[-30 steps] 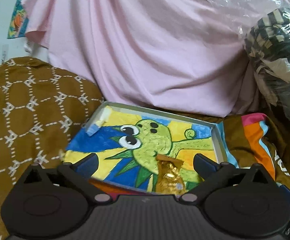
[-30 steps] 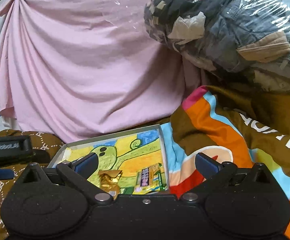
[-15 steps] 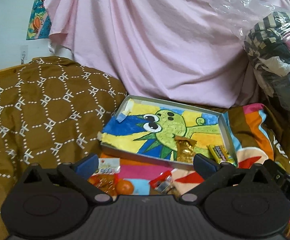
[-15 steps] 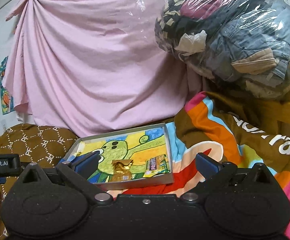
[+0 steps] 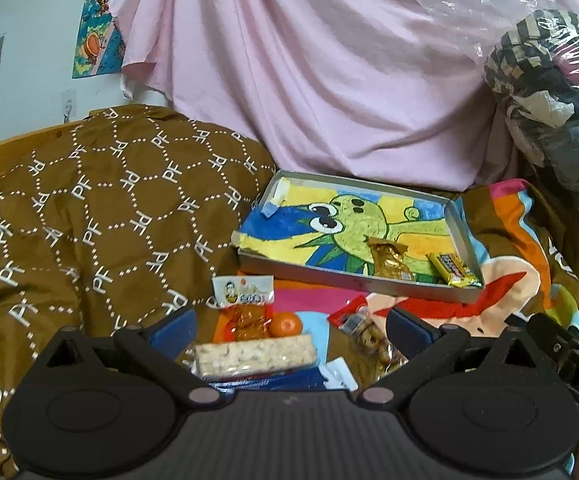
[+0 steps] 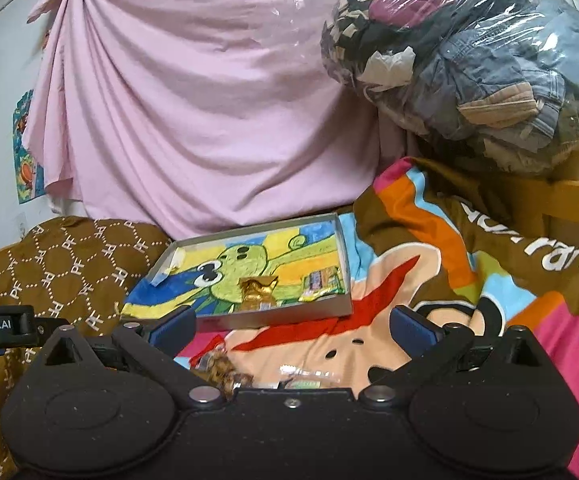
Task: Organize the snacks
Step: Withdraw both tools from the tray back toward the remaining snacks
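Note:
A shallow grey tray (image 5: 462, 224) with a green cartoon picture lies on the bed; it also shows in the right wrist view (image 6: 341, 240). In it lie a gold wrapped snack (image 5: 391, 262) (image 6: 258, 292) and a yellow bar (image 5: 451, 270) (image 6: 321, 282). In front of the tray lie loose snacks: a white-topped packet (image 5: 243, 292), an orange (image 5: 285, 325), a pale rice bar (image 5: 255, 354) and a clear nut packet (image 5: 367, 330) (image 6: 219, 366). My left gripper (image 5: 291, 326) is open and empty above them. My right gripper (image 6: 293, 324) is open and empty, short of the tray.
A brown patterned quilt (image 5: 89, 216) rises at the left. A colourful cartoon blanket (image 6: 469, 280) covers the right. A pink sheet (image 5: 329, 80) hangs behind. A plastic bag of clothes (image 6: 469, 60) is piled at the back right. A wooden bed frame (image 6: 577, 196) runs below it.
Both grippers have pulled back from the tray and risen. The loose snacks in front of the tray have come into view. Both jaws stay open.

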Demonstrator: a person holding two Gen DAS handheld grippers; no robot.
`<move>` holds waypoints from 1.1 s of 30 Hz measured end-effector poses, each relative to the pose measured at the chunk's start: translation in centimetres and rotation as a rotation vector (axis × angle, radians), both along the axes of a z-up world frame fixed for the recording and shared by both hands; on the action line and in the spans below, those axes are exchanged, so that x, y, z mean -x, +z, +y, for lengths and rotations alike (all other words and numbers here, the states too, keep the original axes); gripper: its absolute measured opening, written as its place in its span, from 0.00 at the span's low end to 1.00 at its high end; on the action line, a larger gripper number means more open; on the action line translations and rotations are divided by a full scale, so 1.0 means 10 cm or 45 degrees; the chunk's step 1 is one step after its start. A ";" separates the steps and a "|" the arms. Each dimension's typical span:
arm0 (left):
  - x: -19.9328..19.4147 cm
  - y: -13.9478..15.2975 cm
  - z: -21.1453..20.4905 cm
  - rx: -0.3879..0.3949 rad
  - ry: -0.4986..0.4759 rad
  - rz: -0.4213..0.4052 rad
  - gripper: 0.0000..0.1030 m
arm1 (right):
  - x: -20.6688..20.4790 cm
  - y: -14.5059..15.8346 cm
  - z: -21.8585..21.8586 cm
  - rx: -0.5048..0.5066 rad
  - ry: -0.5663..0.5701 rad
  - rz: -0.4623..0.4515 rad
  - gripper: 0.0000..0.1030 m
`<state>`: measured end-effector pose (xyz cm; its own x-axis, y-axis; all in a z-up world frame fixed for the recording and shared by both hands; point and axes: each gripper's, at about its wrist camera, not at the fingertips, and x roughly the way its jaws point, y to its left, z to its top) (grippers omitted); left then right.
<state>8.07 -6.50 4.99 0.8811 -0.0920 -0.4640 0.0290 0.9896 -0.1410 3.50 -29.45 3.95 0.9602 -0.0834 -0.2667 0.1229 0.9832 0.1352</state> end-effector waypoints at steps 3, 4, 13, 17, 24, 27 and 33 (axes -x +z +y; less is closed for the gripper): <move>0.07 -0.04 0.04 -0.003 0.001 0.005 1.00 | 0.08 -0.03 0.06 0.004 0.010 0.020 0.99; 0.09 -0.05 0.05 -0.003 0.003 0.010 1.00 | 0.10 -0.04 0.07 0.007 0.014 0.025 0.99; 0.23 -0.17 0.20 -0.012 0.008 0.047 1.00 | 0.22 -0.12 0.20 0.026 0.025 0.083 0.99; 0.27 -0.24 0.27 -0.011 0.012 0.067 1.00 | 0.25 -0.16 0.25 0.034 0.036 0.112 0.99; 0.32 -0.39 0.35 -0.033 0.010 0.104 1.00 | 0.27 -0.24 0.34 0.047 0.078 0.183 0.99; 0.32 -0.47 0.38 -0.055 0.003 0.128 1.00 | 0.26 -0.29 0.40 0.054 0.112 0.223 0.99; 0.29 -0.62 0.45 -0.086 -0.019 0.169 1.00 | 0.19 -0.40 0.56 0.092 0.196 0.313 0.99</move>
